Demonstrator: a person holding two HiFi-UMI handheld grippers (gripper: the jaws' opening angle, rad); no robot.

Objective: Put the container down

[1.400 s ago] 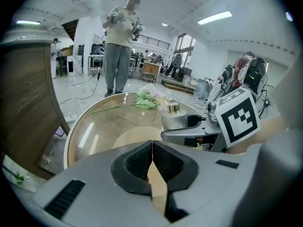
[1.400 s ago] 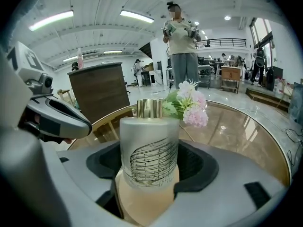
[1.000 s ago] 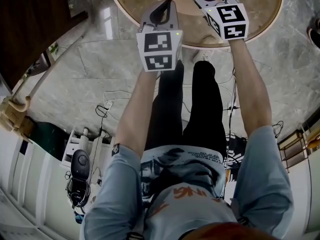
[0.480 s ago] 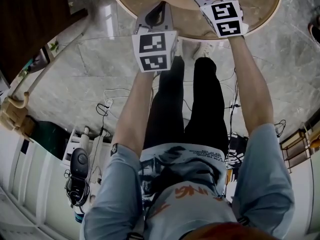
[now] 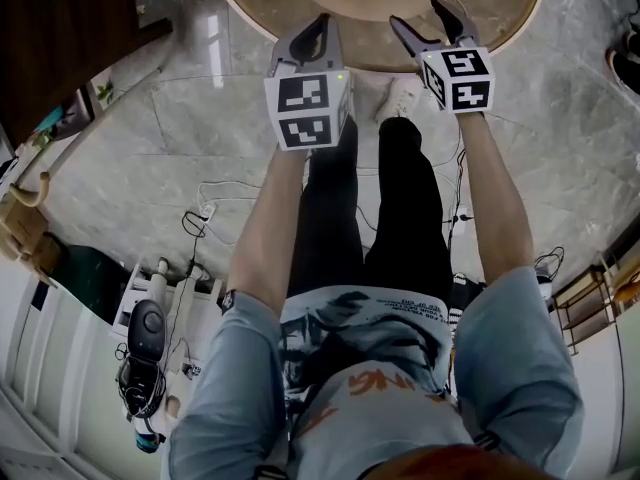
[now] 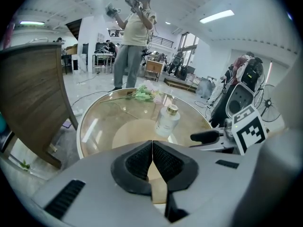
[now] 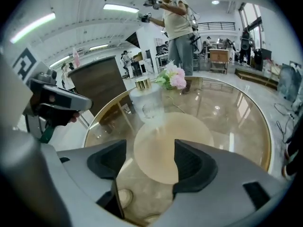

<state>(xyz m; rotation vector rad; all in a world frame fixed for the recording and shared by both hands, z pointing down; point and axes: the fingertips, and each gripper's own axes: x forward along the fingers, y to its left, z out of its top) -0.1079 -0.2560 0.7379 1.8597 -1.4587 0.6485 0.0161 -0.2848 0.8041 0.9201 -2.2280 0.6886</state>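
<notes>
container (image 6: 168,119): upright on glass table (image 6: 97,126), gold-capped, contents indiscernible | left gripper (image 6: 152,145): jaws pressed together, empty | right gripper (image 7: 150,161): jaws spread, empty

Pink flowers (image 7: 173,78) on glass table (image 7: 232,115); cables (image 5: 205,213) on floor (image 5: 140,148)
</notes>
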